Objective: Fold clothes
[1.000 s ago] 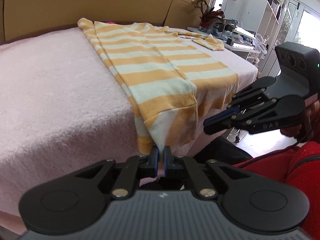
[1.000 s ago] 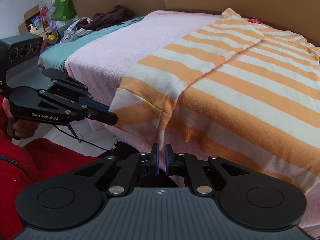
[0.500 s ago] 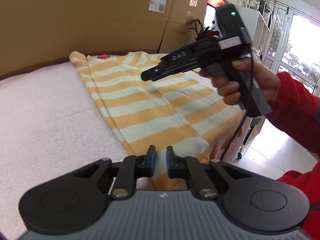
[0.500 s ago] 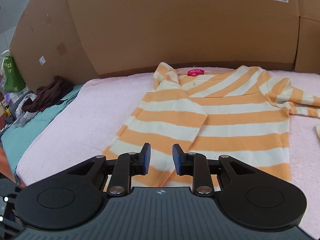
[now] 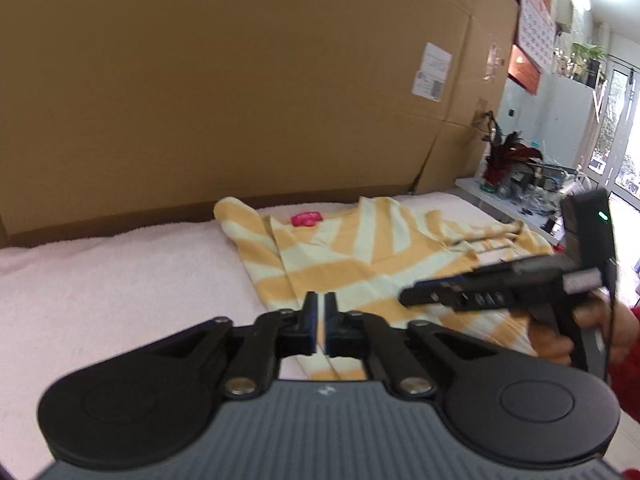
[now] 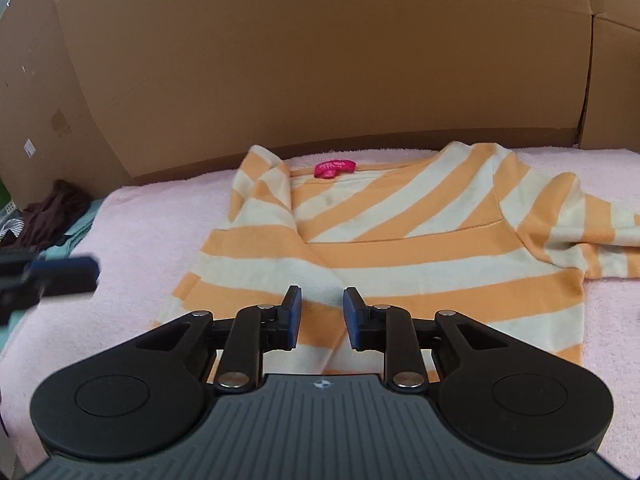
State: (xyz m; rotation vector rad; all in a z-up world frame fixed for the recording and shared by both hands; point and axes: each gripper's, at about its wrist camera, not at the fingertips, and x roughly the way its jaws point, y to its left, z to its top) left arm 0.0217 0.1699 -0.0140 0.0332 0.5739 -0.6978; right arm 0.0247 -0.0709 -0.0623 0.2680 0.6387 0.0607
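An orange-and-white striped shirt (image 5: pixel 340 264) (image 6: pixel 440 264) lies flat on the pink towel-covered table (image 5: pixel 120 280) (image 6: pixel 140 240), its pink neck label (image 5: pixel 306 219) (image 6: pixel 334 168) at the far end. Its left side is folded in over the body, and one sleeve (image 6: pixel 592 220) trails off to the right. My left gripper (image 5: pixel 319 320) hovers above the shirt's near left part, shut with nothing between the pads; it shows blurred in the right wrist view (image 6: pixel 60 276). My right gripper (image 6: pixel 320 312) (image 5: pixel 408 300) hangs over the near hem, open and empty, with a hand (image 5: pixel 552 340) on its grip.
Tall cardboard sheets (image 5: pixel 240 80) (image 6: pixel 320 60) wall off the back of the table. A dark heap of clothes (image 6: pixel 52 212) lies on a teal surface to the left. To the right, past the table's end, stands a cluttered side table with a red plant (image 5: pixel 508 156).
Both grippers let go of the hem that hung over the table's front edge and moved up and forward over the shirt. The right one opened. The hem now lies on the table.
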